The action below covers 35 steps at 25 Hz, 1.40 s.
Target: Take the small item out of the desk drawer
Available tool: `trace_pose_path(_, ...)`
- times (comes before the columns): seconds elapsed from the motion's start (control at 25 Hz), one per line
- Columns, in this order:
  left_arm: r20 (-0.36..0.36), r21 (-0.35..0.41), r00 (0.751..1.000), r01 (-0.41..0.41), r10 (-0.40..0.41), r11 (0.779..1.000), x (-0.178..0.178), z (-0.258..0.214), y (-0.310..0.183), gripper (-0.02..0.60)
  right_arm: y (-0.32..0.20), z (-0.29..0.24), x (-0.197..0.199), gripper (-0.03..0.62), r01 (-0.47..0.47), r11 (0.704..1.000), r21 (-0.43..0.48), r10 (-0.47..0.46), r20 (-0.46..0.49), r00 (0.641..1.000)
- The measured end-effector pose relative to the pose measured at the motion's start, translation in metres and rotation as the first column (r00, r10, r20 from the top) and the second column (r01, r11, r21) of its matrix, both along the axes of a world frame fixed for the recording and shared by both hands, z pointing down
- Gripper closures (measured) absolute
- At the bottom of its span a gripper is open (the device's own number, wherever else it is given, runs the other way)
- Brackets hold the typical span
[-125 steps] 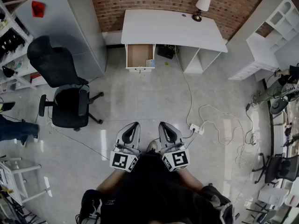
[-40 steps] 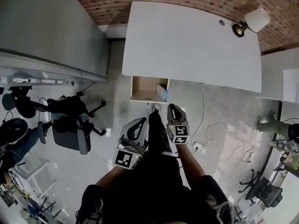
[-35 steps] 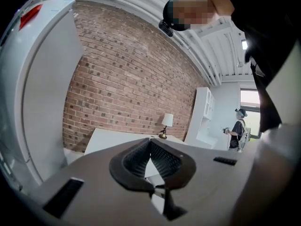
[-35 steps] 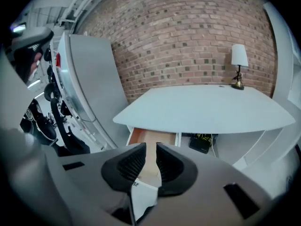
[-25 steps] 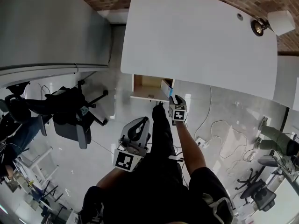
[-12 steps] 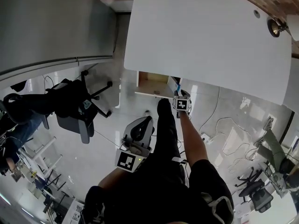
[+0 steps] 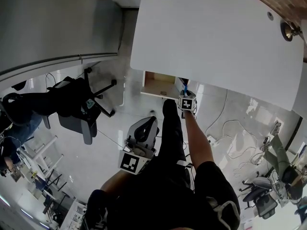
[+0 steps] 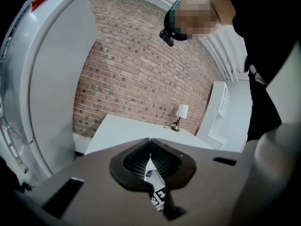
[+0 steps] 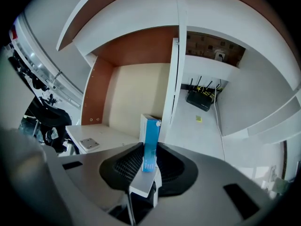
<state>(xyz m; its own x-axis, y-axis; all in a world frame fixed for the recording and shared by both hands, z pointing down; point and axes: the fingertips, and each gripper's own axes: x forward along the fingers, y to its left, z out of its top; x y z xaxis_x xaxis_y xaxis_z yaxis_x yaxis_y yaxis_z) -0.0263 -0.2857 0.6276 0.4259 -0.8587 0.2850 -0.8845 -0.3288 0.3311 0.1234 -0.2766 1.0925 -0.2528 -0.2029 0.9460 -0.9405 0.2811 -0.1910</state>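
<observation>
The white desk [image 7: 211, 37] has its drawer [image 7: 156, 84] pulled out. My right gripper [image 7: 184, 95] reaches into the drawer's right front corner. In the right gripper view a small blue-and-white box [image 9: 151, 133] stands upright on the pale drawer floor [image 9: 127, 93], against the right wall. The right gripper [image 9: 150, 146] has the box's lower part between its jaws, which are closing, and both pads lie against its sides. My left gripper [image 7: 150, 122] hangs back near my body, away from the drawer. Its jaws [image 8: 150, 141] are shut with nothing between them.
A black office chair [image 7: 76, 114] stands left of the drawer, and a grey cabinet [image 7: 57, 23] beyond it. White cables [image 7: 225, 123] trail on the floor at the right. A lamp [image 7: 289, 30] sits on the desk's far corner. A black router [image 9: 200, 99] lies under the desk.
I have walked up to the desk. My right gripper has stretched forward into the drawer's right corner, while the left has stayed back by my body.
</observation>
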Motion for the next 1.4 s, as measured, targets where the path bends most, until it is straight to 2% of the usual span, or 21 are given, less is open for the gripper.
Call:
trace_pose_path(0.24,0.047,-0.039,0.999,-0.025,0.027,0.999,-0.006,-0.005,0.017,0.572,-0.004,-0.022,-0.006,0.502,-0.001,0.999,0.033,0.002,-0.017,1.0)
trace_pose_path(0.48,0.01,0.022,1.0,-0.013,0.013,1.0,-0.018,-0.041,0.04,0.572,0.016,-0.064,-0.005,0.505,-0.035,0.998,0.055,0.036,-0.02,0.999)
trace_pose_path(0.6,-0.02,0.104,1.0,-0.006,0.008,0.995,-0.023,-0.064,0.043,0.572,0.006,-0.092,-0.006,0.507,-0.037,0.993,0.11,0.04,-0.023,0.999)
trace_pose_path(0.76,-0.043,0.177,0.999,-0.016,0.025,0.984,-0.038,-0.099,0.075,0.572,0.03,-0.145,-0.019,0.507,-0.028,0.985,0.168,0.031,-0.018,0.999)
trace_pose_path(0.96,-0.025,0.156,0.998,-0.051,0.056,0.986,-0.064,-0.114,0.131,0.572,0.081,-0.209,-0.044,0.508,-0.043,0.969,0.245,0.037,0.028,0.999)
trace_pose_path(1.12,-0.031,0.193,0.996,-0.08,0.087,0.978,-0.075,-0.133,0.171,0.572,0.118,-0.278,-0.055,0.508,-0.097,0.94,0.327,0.066,0.104,0.992)
trace_pose_path(1.4,-0.047,0.239,0.992,-0.103,0.118,0.966,-0.08,-0.158,0.222,0.572,0.159,-0.401,-0.061,0.508,-0.189,0.851,0.49,0.085,0.227,0.97)
